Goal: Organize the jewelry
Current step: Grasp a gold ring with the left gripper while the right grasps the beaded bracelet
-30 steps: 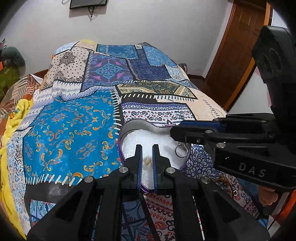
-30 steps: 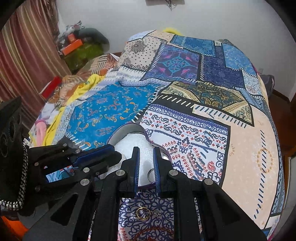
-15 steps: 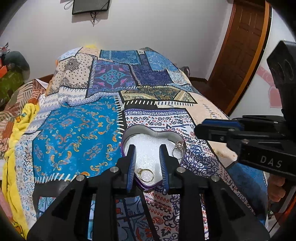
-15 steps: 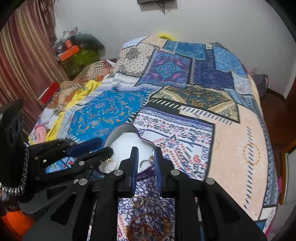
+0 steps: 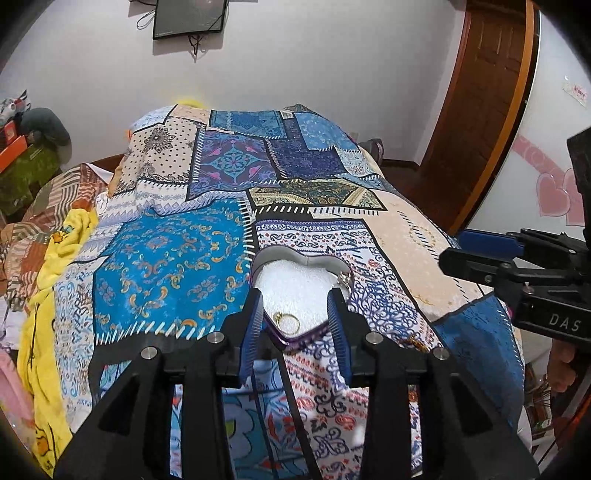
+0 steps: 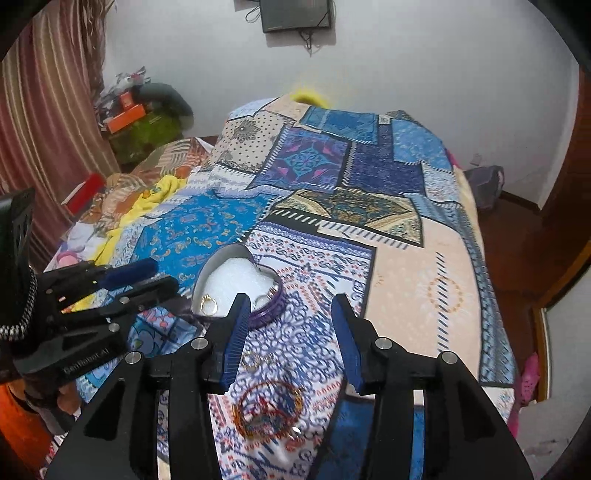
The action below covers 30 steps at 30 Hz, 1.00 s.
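Note:
A heart-shaped purple box (image 5: 258,260) with white foam lining lies on the patchwork bedspread (image 5: 166,258); it also shows in the right wrist view (image 6: 275,306). A gold ring (image 5: 287,320) lies in the box near its tip (image 6: 208,305). A silver ring (image 5: 345,279) rests at the box's right rim (image 6: 261,300). My left gripper (image 5: 294,325) is open and empty, just before the box tip. My right gripper (image 6: 286,330) is open and empty, above a small ring (image 6: 251,360) and a tangled gold and red chain (image 6: 267,410) on the spread.
The bed fills both views. A yellow blanket (image 5: 48,288) and clutter lie at its left side. A wooden door (image 5: 484,92) stands at the right. A wall-mounted screen (image 5: 190,16) hangs behind the bed. Striped curtains (image 6: 48,110) hang at the left.
Both grippers have opened wide and pulled back from the box. The gold ring that the left gripper held now lies in the box; the silver ring rests at the right rim.

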Tool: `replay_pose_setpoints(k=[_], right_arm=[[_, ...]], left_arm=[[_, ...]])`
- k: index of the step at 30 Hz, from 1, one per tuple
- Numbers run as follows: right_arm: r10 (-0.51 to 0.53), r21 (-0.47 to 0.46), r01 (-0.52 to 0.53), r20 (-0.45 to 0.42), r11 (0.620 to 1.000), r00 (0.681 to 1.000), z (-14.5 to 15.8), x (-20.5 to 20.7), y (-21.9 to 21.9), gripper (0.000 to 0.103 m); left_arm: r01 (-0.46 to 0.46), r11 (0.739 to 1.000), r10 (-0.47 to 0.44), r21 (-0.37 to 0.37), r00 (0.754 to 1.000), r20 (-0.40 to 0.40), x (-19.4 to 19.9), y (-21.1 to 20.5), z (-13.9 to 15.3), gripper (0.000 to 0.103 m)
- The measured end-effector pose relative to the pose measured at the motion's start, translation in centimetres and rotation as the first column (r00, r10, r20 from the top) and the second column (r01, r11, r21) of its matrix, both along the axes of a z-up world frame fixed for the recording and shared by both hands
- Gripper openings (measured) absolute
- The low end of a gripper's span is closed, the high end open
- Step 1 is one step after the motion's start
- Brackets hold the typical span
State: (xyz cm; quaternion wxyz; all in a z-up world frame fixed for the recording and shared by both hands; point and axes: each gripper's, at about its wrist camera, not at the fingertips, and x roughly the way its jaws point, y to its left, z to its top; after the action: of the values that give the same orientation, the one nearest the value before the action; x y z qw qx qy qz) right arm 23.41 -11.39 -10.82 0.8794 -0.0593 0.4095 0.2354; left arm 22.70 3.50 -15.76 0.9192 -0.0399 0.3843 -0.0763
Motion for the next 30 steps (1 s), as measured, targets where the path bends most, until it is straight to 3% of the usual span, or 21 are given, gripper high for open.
replay_pose_setpoints(k=[8,16,30], right_arm=[[-0.043,-0.053,0.044,0.014,0.998,0.999,-1.1,-1.5,-1.8,0.042],[-0.066,-0.105,0.061,-0.042,0.993,0.997,-4.0,-2.0,-3.5,0.042],[0.031,-0.131,-0.050,-0.145,0.990,0.989,-7.9,-1.5,-1.9,0.042]], left_arm=[[0.019,1.000,-0.019,0.009,0.999,-0.047,-1.4,-1.5,-1.2,0.037],[0.066,0.998,-0.064,0.012,0.989,-0.130,-1.2,-3.6,-4.1,0.037],[0.128,0.992,-0.125,0.005,0.975,-0.184,-0.2,-5.0,-6.7,0.037]])
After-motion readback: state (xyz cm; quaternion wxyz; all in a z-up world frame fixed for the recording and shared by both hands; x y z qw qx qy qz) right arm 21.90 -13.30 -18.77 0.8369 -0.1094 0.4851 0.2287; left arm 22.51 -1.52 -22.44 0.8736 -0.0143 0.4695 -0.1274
